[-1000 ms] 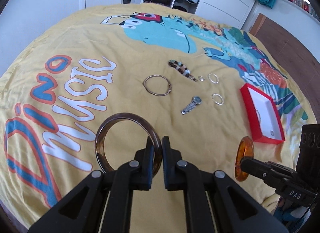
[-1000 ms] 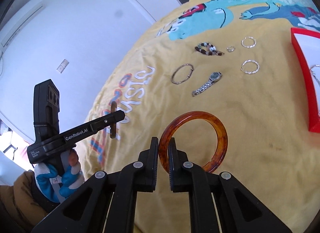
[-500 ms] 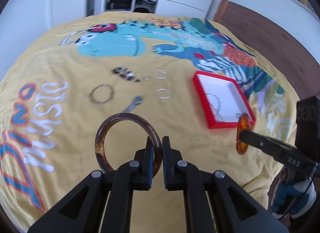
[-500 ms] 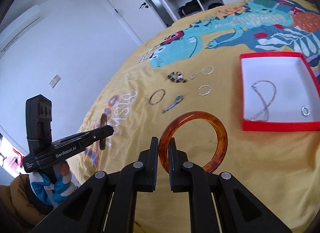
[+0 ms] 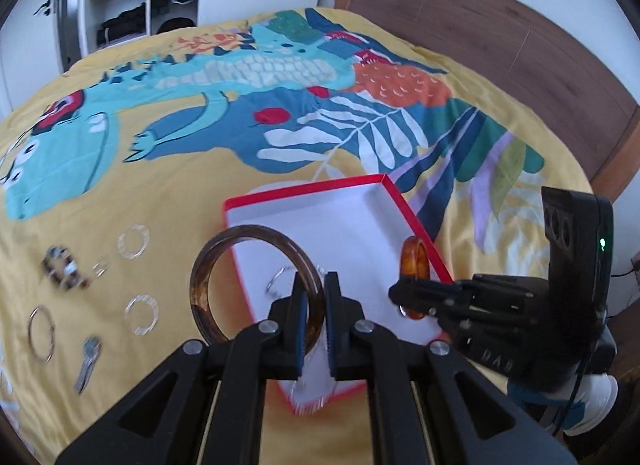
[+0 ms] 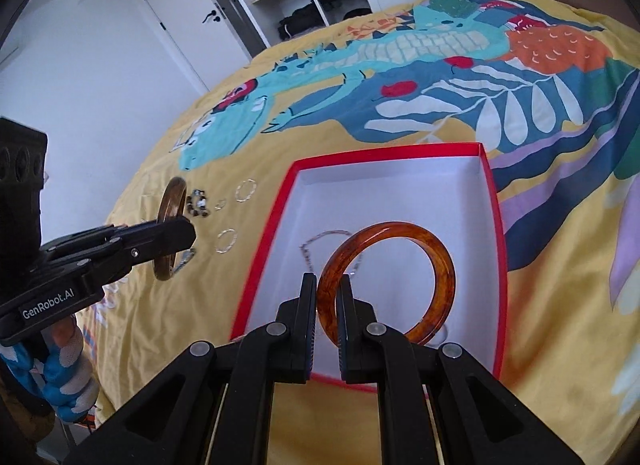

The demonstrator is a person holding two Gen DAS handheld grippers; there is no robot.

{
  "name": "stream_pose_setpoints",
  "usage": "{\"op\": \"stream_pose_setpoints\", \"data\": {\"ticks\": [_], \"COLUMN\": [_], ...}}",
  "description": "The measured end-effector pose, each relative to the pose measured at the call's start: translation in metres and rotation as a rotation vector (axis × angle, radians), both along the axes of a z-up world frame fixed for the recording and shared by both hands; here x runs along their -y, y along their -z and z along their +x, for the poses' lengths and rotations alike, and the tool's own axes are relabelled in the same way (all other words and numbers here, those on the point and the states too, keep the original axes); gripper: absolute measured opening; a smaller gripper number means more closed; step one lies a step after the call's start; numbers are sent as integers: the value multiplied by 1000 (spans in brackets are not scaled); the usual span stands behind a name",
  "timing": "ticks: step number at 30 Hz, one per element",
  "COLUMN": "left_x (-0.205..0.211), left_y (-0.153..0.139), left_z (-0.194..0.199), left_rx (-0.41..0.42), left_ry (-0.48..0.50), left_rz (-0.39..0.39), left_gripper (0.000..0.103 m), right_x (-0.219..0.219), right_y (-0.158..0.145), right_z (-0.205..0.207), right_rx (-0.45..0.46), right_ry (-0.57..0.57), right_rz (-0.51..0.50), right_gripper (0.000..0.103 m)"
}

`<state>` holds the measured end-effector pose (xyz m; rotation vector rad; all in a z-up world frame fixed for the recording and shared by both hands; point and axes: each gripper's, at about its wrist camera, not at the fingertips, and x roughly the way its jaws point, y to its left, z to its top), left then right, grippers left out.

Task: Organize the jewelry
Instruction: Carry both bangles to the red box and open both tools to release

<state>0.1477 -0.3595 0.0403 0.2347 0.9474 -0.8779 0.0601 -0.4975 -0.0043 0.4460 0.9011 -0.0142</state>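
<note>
Fingers of the left gripper (image 5: pixel 313 317) pinch a dark bangle (image 5: pixel 212 265); the right gripper (image 6: pixel 327 317) pinches an amber bangle (image 6: pixel 440 265). Beyond both fingertips lies the red box (image 6: pixel 490 185).

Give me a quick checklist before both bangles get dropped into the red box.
1. Left gripper shut on dark brown bangle: ok.
2. Right gripper shut on amber bangle: ok.
3. Amber bangle over red box: ok.
4. Dark brown bangle fully over box: cannot tell; it seems to straddle the left wall.
5. Bare floor left in box beside chain: ok.
6. Grippers apart from each other: ok.
</note>
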Motion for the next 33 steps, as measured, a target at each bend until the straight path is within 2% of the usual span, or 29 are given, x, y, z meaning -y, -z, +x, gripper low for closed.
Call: {"op": "stream_pose_setpoints", "data": {"ticks": [5,10,15,19,21,23,26,28,33], "left_x": [53,75,72,68,65,60,52,45,0], "left_y": [39,75,98,97,93,86,66,49,-22], "left_z": [27,40,53,57,58,57,53,49,36], "left_rx": [17,-9,-93,-136,-155,-159,-149,-135,-34], "left_ry": [9,6,-16,-27,-31,-30,-32,-24,-39], "left_rz": [86,141,137,120,111,95,75,59,-4], "left_gripper": [7,7,8,10,20,30,32,32,32], "right_x": [24,26,25,22,21,21,21,20,14], "right_y": [36,55,64,63,61,58,49,40,-1], "right_z": [24,30,24,19,15,10,3,-4,-27], "right_rx": [-75,-106,-121,-138,-140,-131,-121,-111,-61], "right_ry": [-25,-61,-83,-100,-91,-73,-51,-34,13], "right_rz": [-30,-38,-13,-15,-27,-26,-32,-39,-69], "right_gripper": [9,10,11,11,11,17,27,30,34]}}
